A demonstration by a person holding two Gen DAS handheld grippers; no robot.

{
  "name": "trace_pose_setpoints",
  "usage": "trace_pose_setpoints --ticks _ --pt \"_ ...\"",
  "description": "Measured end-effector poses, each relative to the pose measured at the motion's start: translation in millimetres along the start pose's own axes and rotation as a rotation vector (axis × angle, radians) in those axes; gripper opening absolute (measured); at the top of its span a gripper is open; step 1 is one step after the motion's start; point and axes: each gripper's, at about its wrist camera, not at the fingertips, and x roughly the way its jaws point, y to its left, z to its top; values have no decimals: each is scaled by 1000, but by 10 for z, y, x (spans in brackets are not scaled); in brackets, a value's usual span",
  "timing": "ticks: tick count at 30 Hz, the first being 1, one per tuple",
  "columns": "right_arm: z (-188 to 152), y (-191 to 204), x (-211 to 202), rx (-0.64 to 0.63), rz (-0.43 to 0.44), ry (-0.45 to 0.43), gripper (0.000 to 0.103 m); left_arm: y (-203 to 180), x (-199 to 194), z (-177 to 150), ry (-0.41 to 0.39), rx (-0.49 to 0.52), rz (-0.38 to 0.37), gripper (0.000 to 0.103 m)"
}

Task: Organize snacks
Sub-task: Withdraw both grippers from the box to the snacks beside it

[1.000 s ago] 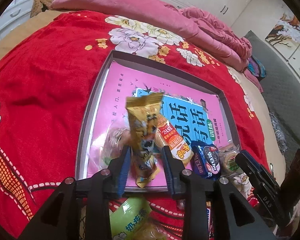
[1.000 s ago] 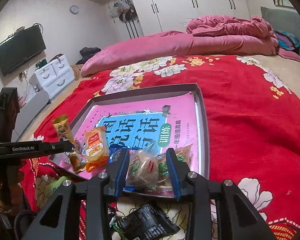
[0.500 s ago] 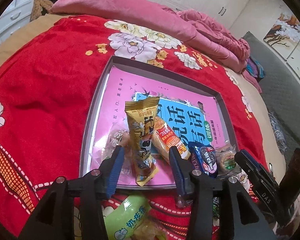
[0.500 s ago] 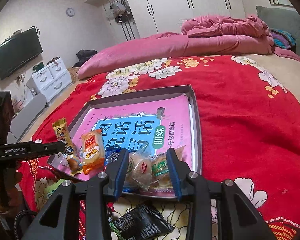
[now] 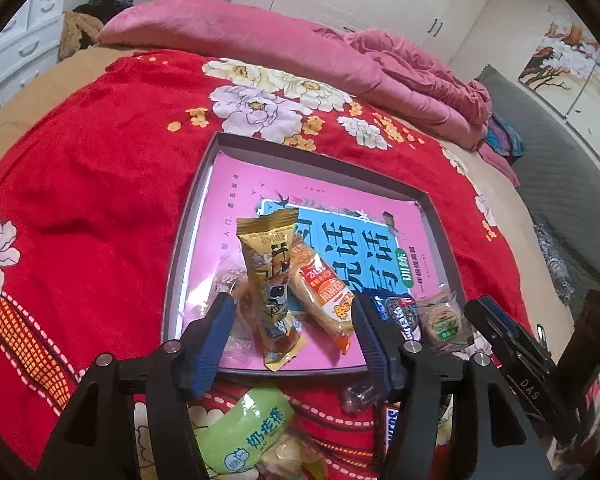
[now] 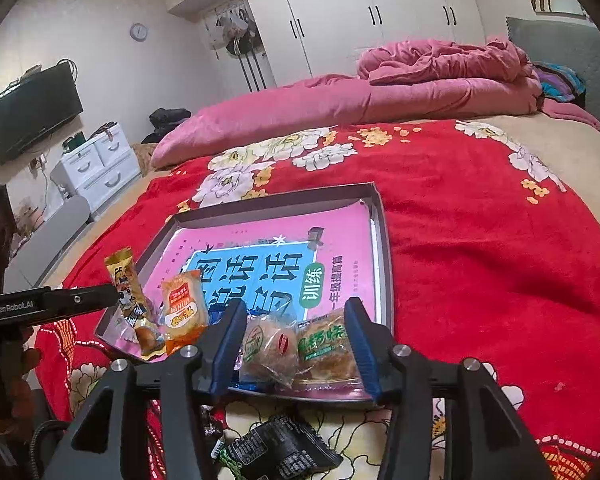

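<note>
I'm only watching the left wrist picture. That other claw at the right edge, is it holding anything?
Observer: No. The right wrist view shows the right claw open, with two snack packs lying between its fingers at the near edge of the tray.
Operator: Which packs are they?
Observer: A round pastry in clear wrap, and right beside it a green-labelled pack that your view does not show.
Operator: Is anything on that side not in the tray yet?
Observer: Yes, a crumpled black wrapper lies on the blanket just in front of the tray.
</note>
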Motion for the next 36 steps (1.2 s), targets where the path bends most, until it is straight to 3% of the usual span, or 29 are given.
trace_pose_setpoints --ticks 8,36 --pt "9 9 -56 -2 -3 -17 57 -30 -24 -26 8 3 -14 70" --pt "-33 92 -246 -40 12 -29 66 -247 -56 -228 51 67 -46 71"
